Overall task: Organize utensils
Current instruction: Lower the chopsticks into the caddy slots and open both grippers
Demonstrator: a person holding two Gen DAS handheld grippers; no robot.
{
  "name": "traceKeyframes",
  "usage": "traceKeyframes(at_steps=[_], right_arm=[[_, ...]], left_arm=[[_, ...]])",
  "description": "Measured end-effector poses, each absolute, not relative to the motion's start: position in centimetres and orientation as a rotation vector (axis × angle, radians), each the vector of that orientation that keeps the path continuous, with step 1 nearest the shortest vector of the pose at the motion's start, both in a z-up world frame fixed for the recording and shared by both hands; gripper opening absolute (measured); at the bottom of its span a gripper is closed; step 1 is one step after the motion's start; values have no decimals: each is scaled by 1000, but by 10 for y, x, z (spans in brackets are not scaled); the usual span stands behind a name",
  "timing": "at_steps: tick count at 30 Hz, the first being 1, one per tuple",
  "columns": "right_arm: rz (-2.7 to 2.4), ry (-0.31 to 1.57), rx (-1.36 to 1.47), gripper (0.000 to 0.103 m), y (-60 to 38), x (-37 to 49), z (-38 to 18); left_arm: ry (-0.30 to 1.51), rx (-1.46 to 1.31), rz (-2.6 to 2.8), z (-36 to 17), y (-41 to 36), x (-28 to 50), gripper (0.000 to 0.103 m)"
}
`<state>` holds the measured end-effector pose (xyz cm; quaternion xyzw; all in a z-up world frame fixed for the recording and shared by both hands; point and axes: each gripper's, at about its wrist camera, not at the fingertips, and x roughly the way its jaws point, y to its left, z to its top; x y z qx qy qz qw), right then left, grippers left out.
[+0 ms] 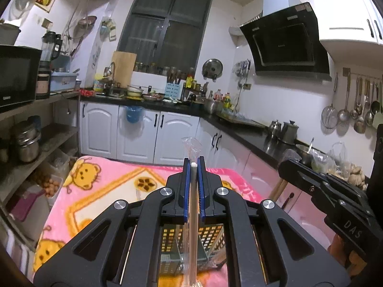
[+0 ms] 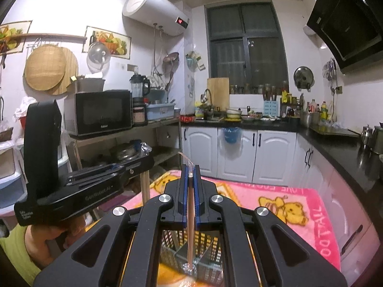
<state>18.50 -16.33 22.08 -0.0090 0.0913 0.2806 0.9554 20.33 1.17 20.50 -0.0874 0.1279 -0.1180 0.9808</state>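
White stick (image 1: pixel 193 205) in clear wrap, pinched between the blue pads (image 1: pixel 185 186) of the left gripper (image 1: pixel 194 167), long axis upright along the fingers, lower end dipping toward the perforated caddy (image 1: pixel 213 239) directly below. Brown stick (image 2: pixel 190 215), also wrapped, clamped likewise in the right gripper (image 2: pixel 190 174), tip apparently inside a caddy (image 2: pixel 208 260) compartment. Both grippers side by side above the pink blanket (image 1: pixel 100 191), neither clearly nearer. Next, likely: straight down along each stick's axis, then release. Kitchen counter (image 2: pixel 335 141) well apart behind.
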Motion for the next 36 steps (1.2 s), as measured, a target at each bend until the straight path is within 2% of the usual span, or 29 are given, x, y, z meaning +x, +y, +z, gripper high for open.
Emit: traceKeyframes(at_steps=[9, 16, 36], right_arm=[[559, 149, -12, 5, -163, 196, 232], [543, 149, -13, 5, -158, 210, 227], [519, 237, -11, 5, -141, 242, 177]], left_arm=[[193, -187, -194, 216, 22, 213, 3], [173, -193, -142, 206, 28, 224, 3], [210, -200, -115, 161, 34, 249, 3]])
